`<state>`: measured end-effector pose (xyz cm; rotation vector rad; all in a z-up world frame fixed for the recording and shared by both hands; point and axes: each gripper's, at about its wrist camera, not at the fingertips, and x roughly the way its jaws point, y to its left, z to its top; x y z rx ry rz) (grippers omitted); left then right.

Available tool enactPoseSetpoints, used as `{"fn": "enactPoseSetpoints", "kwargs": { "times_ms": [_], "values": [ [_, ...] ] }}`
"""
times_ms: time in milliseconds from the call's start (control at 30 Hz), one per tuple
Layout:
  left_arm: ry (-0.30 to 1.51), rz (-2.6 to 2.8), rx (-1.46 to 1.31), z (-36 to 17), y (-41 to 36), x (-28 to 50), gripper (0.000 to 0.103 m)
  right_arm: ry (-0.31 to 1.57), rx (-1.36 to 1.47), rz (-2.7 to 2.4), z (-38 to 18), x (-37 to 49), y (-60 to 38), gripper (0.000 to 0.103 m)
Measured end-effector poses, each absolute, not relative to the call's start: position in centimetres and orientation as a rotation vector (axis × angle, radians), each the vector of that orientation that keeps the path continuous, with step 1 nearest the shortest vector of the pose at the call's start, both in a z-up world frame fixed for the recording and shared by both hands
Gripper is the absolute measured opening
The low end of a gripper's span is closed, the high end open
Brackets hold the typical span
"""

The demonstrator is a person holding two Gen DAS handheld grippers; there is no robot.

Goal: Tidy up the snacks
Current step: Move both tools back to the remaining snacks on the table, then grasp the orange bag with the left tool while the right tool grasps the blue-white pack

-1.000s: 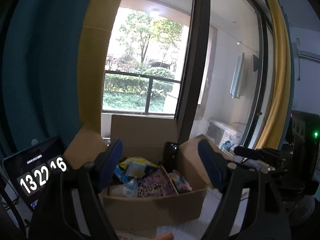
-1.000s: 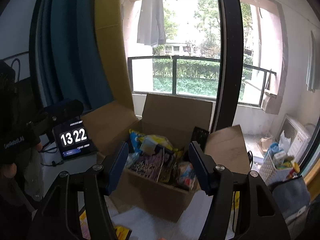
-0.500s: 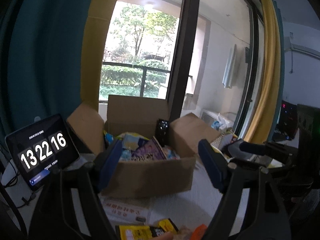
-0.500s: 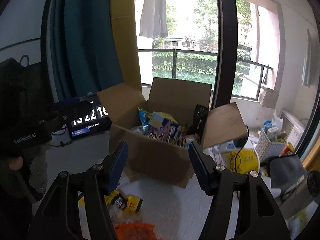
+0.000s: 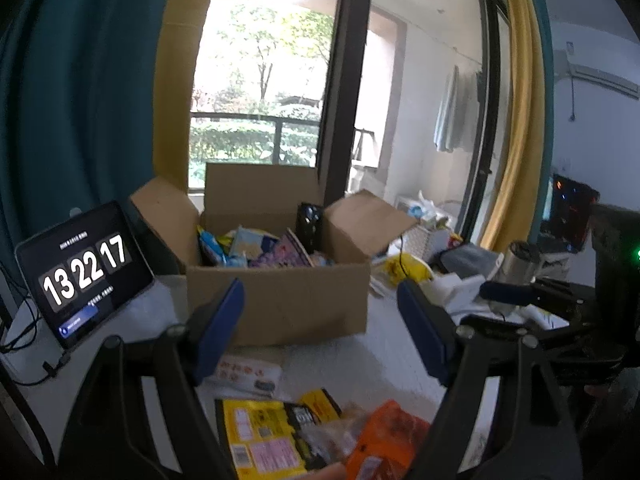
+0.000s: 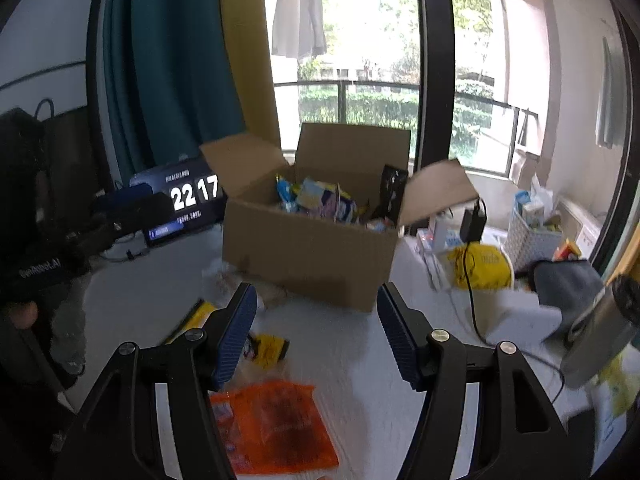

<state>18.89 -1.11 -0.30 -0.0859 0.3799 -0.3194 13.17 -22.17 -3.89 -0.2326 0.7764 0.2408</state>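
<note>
An open cardboard box [image 5: 280, 300] [image 6: 312, 248] holds several snack packets and stands on a white table. Loose snacks lie in front of it: a yellow packet [image 5: 260, 440], an orange packet [image 5: 384, 444] [image 6: 276, 424], a white packet [image 5: 248, 372] and a small yellow-black packet [image 6: 268, 350]. My left gripper [image 5: 320, 328] is open and empty, above the loose packets, short of the box. My right gripper [image 6: 316, 336] is open and empty, above the table before the box, the orange packet below it.
A tablet clock [image 5: 80, 272] [image 6: 180, 204] stands left of the box. To the right lie a yellow bag [image 6: 480, 268], a white basket [image 6: 532, 236], a grey cloth [image 6: 568, 288] and a steel flask [image 6: 600, 332]. A window is behind.
Both grippers have pulled back and tilted down from the box. The box looks farther off and the loose packets on the table have come into view. Both stay open.
</note>
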Motion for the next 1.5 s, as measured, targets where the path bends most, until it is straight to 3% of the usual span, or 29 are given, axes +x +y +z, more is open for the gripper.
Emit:
{"fn": "enactPoseSetpoints", "kwargs": {
  "times_ms": [1033,1400,1467,1500],
  "values": [
    [0.767,-0.456,0.054,-13.5,-8.9,15.9,0.08,1.041,-0.091,0.16,-13.6,2.6,-28.8,0.066],
    [0.804,-0.434,0.085,-14.6,-9.3,15.7,0.08,1.128,-0.112,0.227,-16.4,1.2,-28.9,0.066],
    [0.804,-0.434,0.098,-14.6,-9.6,15.8,0.08,1.125,-0.109,0.243,-16.4,1.3,-29.1,0.048],
    [0.803,-0.434,0.104,-14.6,-9.8,16.0,0.08,1.126,-0.112,0.245,-16.3,1.3,-29.2,0.045]
  ]
}}
